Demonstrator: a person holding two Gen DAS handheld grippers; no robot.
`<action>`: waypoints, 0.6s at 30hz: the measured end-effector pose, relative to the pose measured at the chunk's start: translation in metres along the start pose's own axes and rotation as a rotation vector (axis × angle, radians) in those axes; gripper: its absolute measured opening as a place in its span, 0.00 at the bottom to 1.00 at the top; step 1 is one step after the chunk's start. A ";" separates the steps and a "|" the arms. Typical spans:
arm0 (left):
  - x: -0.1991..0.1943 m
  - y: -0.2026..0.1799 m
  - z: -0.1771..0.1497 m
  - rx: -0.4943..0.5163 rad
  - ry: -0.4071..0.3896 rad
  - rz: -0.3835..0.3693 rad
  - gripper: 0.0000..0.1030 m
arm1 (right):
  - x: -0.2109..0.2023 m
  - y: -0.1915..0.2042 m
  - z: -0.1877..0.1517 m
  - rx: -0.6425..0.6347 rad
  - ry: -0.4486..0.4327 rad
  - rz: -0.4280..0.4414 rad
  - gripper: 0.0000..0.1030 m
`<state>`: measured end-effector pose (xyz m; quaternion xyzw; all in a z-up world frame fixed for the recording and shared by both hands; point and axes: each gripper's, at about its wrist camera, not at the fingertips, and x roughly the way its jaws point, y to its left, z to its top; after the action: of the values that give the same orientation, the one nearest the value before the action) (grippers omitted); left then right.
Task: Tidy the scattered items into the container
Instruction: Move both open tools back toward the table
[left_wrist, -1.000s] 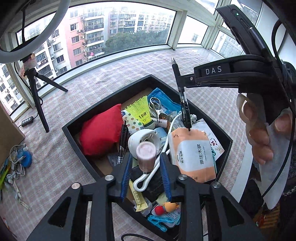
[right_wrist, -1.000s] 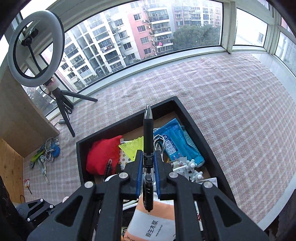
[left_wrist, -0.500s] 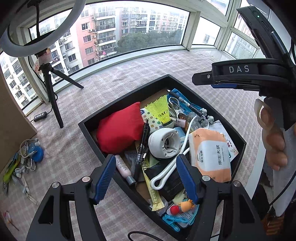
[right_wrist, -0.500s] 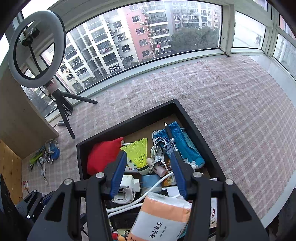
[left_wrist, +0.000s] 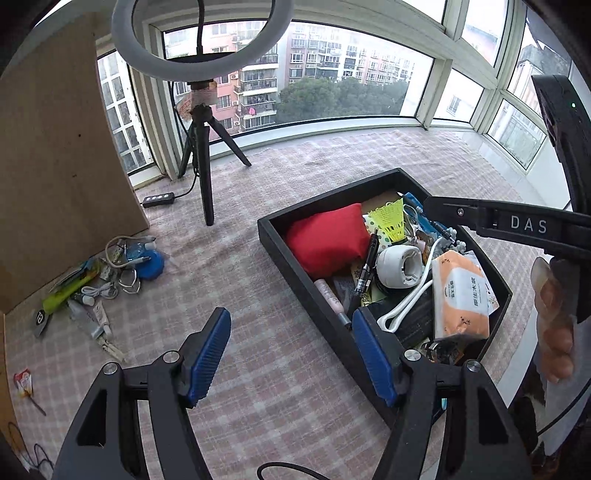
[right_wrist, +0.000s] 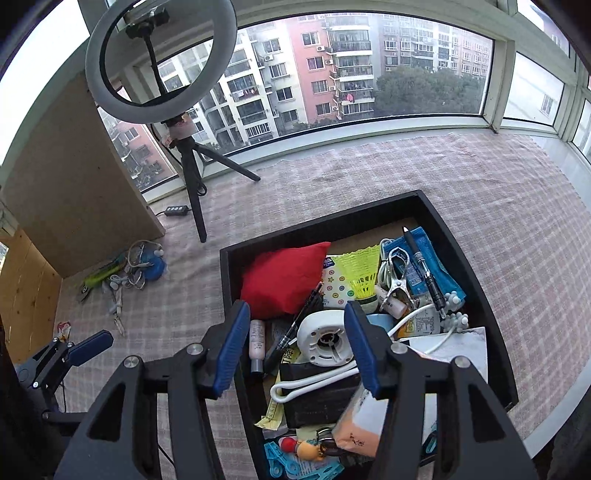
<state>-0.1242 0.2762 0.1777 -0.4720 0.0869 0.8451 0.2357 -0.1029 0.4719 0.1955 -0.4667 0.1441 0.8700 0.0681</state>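
Your left tongs (left_wrist: 291, 354) are spread wide with nothing between them, over the checked cloth just beside the black container (left_wrist: 295, 273). Your right tongs (right_wrist: 295, 347) are opening (nothing gripped), above the container (right_wrist: 231, 295), which is full: red pouch (right_wrist: 284, 277), black pen (right_wrist: 424, 273) lying on a blue packet. The scattered items (left_wrist: 107, 277) sit well apart to the left, near the wooden board.

A ring light (left_wrist: 201, 40) on a black tripod (left_wrist: 205, 155) stands by the window (right_wrist: 332, 74), beside a wooden board (left_wrist: 62, 177).
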 end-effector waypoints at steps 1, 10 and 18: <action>-0.004 0.008 -0.004 -0.010 -0.004 0.015 0.65 | 0.000 0.008 -0.003 -0.006 -0.003 0.009 0.52; -0.010 0.097 -0.073 -0.161 0.033 0.152 0.69 | 0.031 0.095 -0.061 -0.145 0.007 0.016 0.60; -0.027 0.177 -0.132 -0.377 0.070 0.223 0.69 | 0.056 0.154 -0.099 -0.217 0.088 0.094 0.60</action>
<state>-0.0973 0.0639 0.1157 -0.5242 -0.0126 0.8503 0.0451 -0.0941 0.2938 0.1260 -0.5018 0.0738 0.8613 -0.0303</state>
